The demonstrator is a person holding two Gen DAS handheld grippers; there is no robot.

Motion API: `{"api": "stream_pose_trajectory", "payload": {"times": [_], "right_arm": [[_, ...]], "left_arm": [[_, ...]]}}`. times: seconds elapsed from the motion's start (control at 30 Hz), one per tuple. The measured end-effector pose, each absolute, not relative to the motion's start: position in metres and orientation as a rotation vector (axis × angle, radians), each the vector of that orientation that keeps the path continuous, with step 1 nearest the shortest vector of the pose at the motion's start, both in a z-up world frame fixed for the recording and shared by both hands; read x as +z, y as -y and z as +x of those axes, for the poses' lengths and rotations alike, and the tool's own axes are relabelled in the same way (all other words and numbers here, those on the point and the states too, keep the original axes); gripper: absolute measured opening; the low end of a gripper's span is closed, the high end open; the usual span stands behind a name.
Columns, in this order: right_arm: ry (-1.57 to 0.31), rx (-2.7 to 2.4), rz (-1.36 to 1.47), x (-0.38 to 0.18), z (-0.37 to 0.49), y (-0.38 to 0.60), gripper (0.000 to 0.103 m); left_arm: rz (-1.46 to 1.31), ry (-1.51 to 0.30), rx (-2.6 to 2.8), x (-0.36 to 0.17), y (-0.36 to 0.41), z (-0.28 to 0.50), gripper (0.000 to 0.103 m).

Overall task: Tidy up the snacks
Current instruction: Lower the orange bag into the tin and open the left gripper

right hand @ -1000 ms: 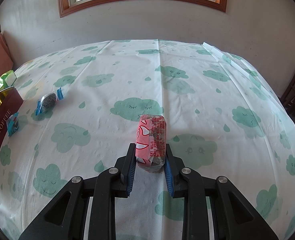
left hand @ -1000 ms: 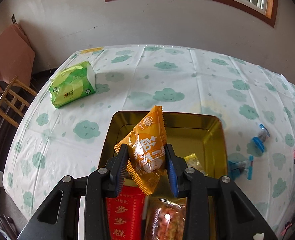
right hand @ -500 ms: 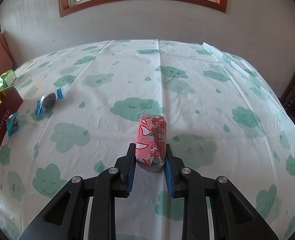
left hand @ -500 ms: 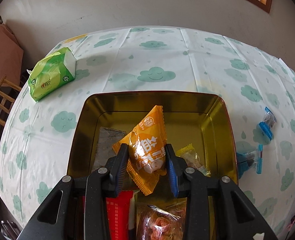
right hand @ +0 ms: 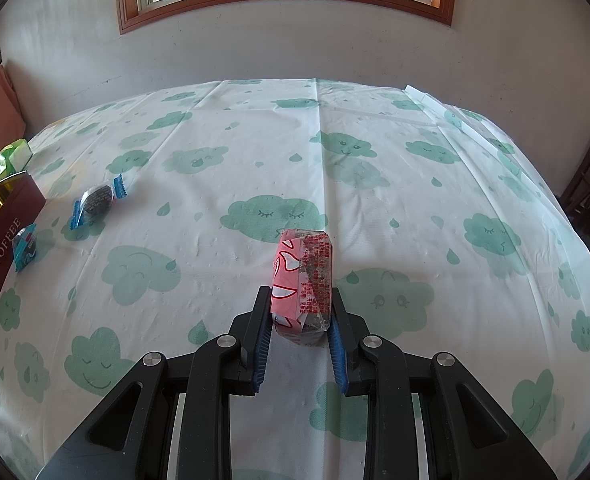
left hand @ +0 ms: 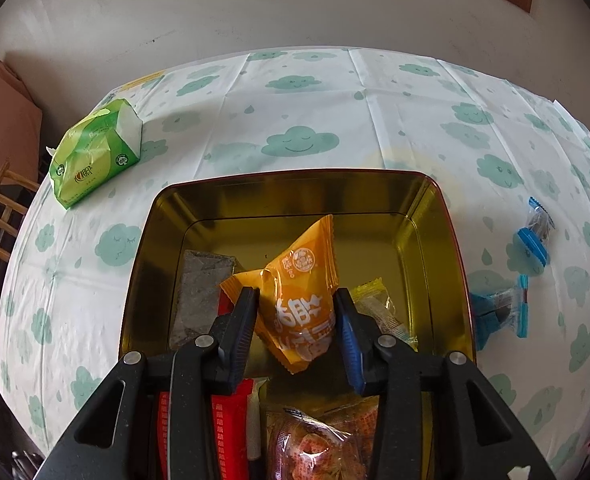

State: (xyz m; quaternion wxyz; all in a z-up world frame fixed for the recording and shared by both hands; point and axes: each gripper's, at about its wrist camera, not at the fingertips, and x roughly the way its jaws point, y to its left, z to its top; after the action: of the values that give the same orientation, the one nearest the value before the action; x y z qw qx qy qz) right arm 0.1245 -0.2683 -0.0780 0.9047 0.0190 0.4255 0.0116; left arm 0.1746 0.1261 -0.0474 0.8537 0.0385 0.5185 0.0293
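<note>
**Orange packet lowered into the tin as the left jaws loosen**

Since a second ago the left gripper has dropped closer to the gold tin, whose floor now fills most of its view. Its jaws are opening with the orange packet between them; the right pad seems to touch the packet while a thin gap shows at the left pad, though the angle makes that hard to judge. The packet stands tilted over the tin, above a grey bar, a yellow sweet and a red packet. Two blue sweets lie on the cloud tablecloth right of the tin; a green tissue pack sits to its left.

The right gripper has not moved and is clamped on a pink sweet just above the tablecloth, well apart from the tin.
</note>
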Motion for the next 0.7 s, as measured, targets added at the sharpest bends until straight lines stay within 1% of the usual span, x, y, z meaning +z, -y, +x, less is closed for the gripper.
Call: {"api": "stream_pose_trajectory", "payload": {"times": [0.17,0.23,0.3,0.4,0.63,0.7], "right_arm": [[-0.879,0.024,0.039,-0.078,0.125,0.268,0.028],[-0.879,0.024,0.038,-0.078,0.125,0.268,0.028],[-0.879,0.023,0.038,-0.078,0.125,0.268,0.028],[-0.879,0.023,0.037,-0.078,0.125,0.268,0.028],[-0.88,0.023,0.036,-0.078,0.125,0.268,0.028],[-0.88,0.023,0.036,-0.078,0.125,0.268,0.028]], "left_arm": [[0.074,-1.101,0.053,-0.049,-0.125,0.175,0.039],[0.075,-1.102,0.047,-0.049,-0.123,0.174,0.041],[0.076,-1.097,0.045,-0.047,-0.122,0.172,0.047],[0.075,-1.081,0.04,-0.042,-0.122,0.169,0.052],[0.061,-1.063,0.041,-0.031,-0.122,0.158,0.054],[0.055,-1.057,0.037,-0.028,-0.122,0.154,0.057]]}}
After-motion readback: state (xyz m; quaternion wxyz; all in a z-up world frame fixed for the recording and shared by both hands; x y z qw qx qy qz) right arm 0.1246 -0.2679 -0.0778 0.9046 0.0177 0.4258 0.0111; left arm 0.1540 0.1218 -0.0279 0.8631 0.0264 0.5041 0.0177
